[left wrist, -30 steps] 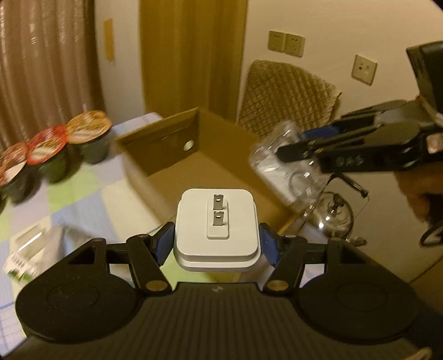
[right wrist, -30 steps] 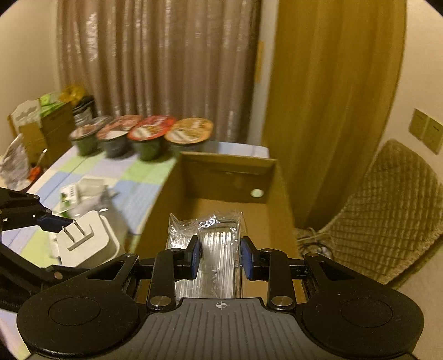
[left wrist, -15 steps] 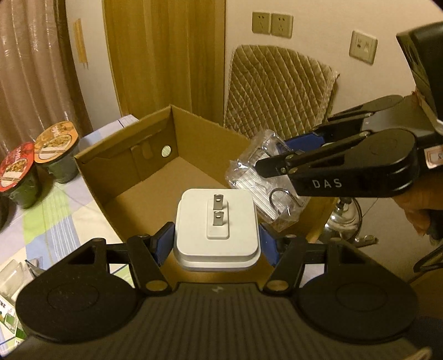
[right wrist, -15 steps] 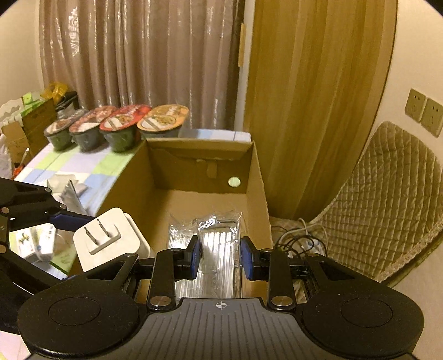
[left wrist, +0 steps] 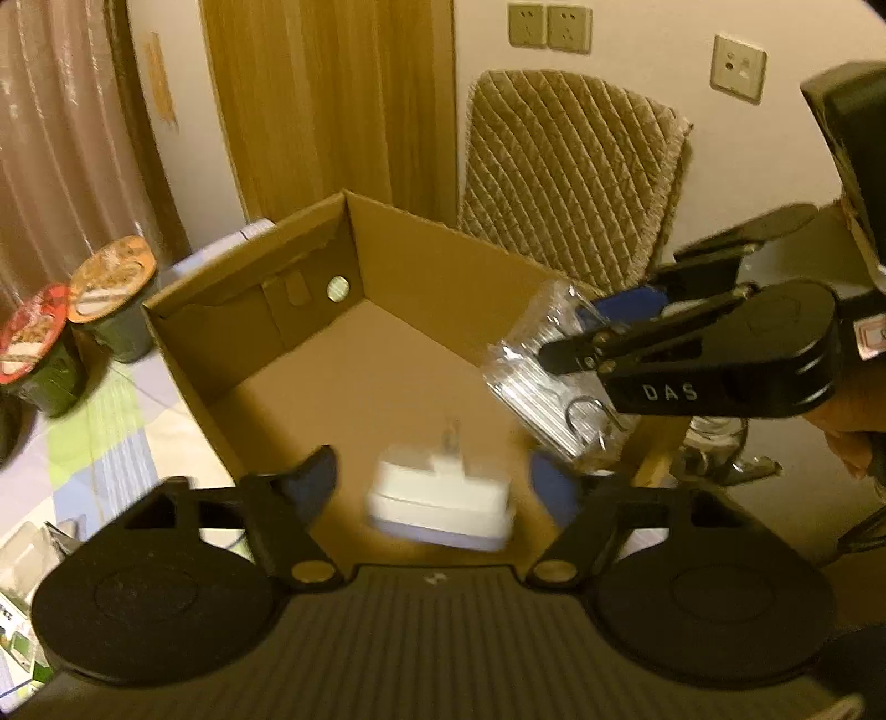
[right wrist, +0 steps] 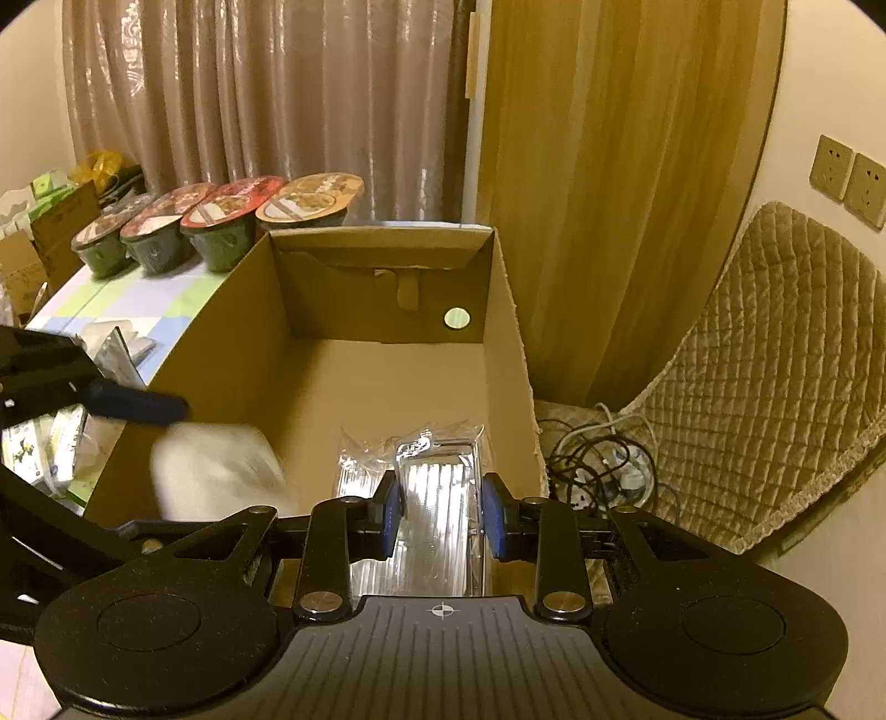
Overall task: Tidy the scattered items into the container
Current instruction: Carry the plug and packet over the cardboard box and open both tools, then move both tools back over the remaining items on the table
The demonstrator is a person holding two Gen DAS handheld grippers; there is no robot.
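The left gripper point(left wrist: 437, 479) gapes wide, the white plug point(left wrist: 440, 504) blurred between its fingers above the box point(left wrist: 354, 365). At its two o'clock, the right gripper point(right wrist: 443, 512) clamps a clear packet point(right wrist: 443, 487) over the box's near corner, long axis pointing inward.

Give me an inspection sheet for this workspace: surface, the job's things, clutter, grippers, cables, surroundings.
Surface: table with a checked cloth.
Job's things: open cardboard box, floor bare; white plug adapter blurred, loose between the open left fingers over the box; clear plastic packet held over the box.
Clutter: noodle cups in a row behind the box; small packets to its left.
Grippers: left gripper open; right gripper shut on the packet.
Cables: tangle on the floor to the right of the box.
Surroundings: curtains, quilted chair, wall sockets.
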